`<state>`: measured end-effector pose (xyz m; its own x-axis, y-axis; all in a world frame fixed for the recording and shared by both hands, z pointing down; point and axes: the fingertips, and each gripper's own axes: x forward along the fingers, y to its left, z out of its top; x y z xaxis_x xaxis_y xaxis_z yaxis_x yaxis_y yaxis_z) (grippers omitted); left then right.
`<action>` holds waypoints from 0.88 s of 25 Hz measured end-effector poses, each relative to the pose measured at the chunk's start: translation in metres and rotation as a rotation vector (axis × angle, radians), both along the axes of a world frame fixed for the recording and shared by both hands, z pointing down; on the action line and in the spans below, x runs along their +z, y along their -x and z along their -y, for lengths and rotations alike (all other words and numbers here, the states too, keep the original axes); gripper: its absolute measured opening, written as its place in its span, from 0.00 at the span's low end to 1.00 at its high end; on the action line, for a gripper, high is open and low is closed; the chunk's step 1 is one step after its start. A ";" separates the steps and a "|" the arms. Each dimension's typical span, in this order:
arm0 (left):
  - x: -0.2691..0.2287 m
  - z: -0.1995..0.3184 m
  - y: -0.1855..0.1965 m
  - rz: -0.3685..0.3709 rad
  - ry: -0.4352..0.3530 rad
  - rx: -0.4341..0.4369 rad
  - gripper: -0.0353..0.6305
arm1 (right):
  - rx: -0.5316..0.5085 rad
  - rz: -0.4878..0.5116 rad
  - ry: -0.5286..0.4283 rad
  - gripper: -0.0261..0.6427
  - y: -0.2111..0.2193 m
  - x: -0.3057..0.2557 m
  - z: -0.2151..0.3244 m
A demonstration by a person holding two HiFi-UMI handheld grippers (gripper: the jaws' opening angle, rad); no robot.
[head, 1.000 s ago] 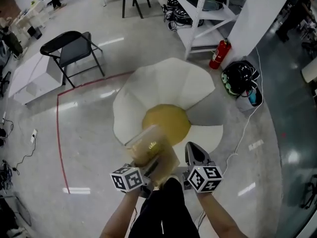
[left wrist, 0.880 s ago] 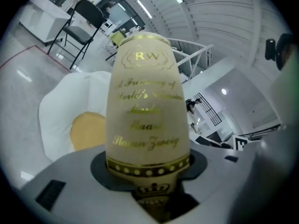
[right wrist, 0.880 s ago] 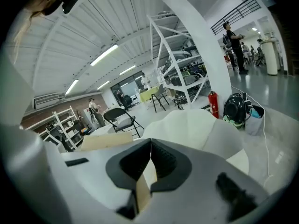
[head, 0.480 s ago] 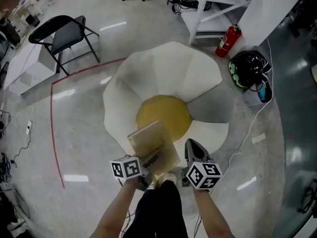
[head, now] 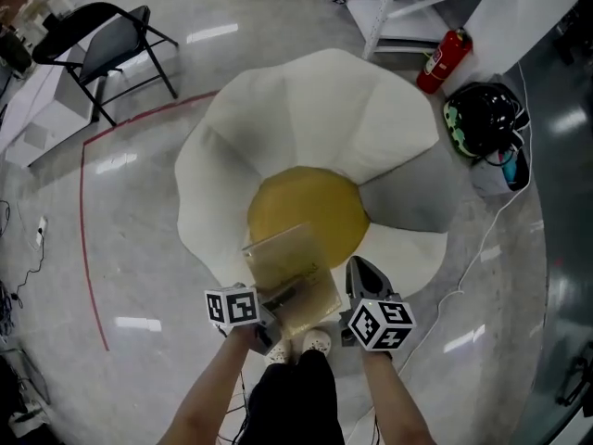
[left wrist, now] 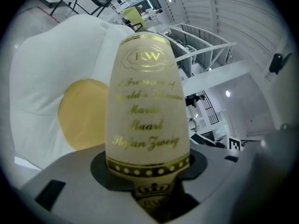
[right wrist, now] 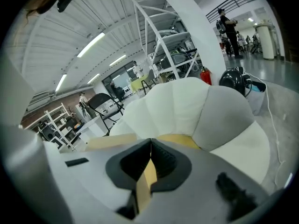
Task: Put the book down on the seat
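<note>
The person wears black trousers point(head: 298, 399) and pale perforated clogs point(head: 318, 342). The left hand-held gripper point(head: 267, 311) and the right hand-held gripper point(head: 358, 267) have smooth grey shells with a dark recess round the jaws. Each carries a white cube point(head: 232, 306) printed with black square markers.

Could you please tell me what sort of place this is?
Probably an industrial lab or workshop hall: a polished floor with a red tape line, white metal shelving, a fire extinguisher and a folding chair.
</note>
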<state>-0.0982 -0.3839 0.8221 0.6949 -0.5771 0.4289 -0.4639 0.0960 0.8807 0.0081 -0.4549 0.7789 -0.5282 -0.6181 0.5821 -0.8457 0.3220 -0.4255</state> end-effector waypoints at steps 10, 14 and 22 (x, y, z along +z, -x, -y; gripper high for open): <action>0.109 0.000 -0.022 -0.109 0.004 0.069 0.39 | -0.028 -0.020 -0.007 0.06 -0.002 0.093 0.006; 0.147 -0.009 -0.034 -0.163 0.025 0.130 0.39 | -0.031 -0.027 -0.017 0.06 -0.006 0.124 -0.004; 0.199 -0.024 -0.048 -0.226 0.069 0.153 0.39 | -0.030 -0.061 -0.018 0.06 -0.023 0.167 -0.024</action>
